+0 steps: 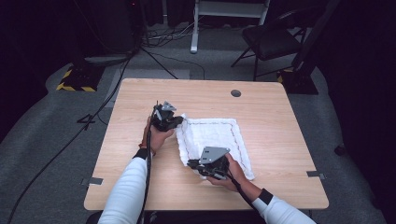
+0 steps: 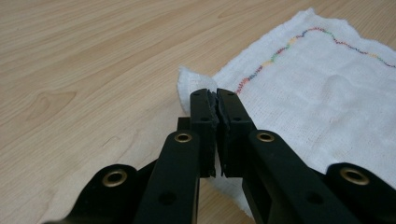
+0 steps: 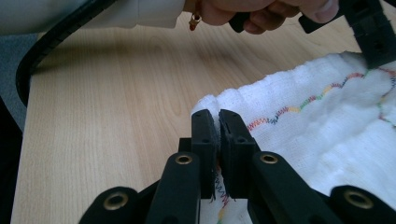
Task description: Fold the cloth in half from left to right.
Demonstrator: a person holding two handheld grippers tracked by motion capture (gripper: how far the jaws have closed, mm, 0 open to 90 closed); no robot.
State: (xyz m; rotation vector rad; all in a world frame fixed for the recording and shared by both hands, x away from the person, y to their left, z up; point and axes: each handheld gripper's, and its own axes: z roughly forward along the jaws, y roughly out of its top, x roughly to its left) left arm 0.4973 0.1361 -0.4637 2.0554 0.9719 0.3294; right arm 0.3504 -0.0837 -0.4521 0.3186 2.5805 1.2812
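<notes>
High view shows the white cloth (image 1: 212, 140) lying mid-desk (image 1: 140, 93), the left gripper (image 1: 180, 120) clamped on its far-left corner, the right gripper (image 1: 192, 163) on its near-left corner, whose rainbow stitching (image 3: 299, 108) reads clearly in the right gripper view.

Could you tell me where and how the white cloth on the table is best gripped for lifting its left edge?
By its two left corners, coming in low from the left. The white cloth lies flat, so only its thin edge offers purchase. The left gripper is shut on the far corner and the right gripper on the near one, just outside the coloured stitching.
</notes>
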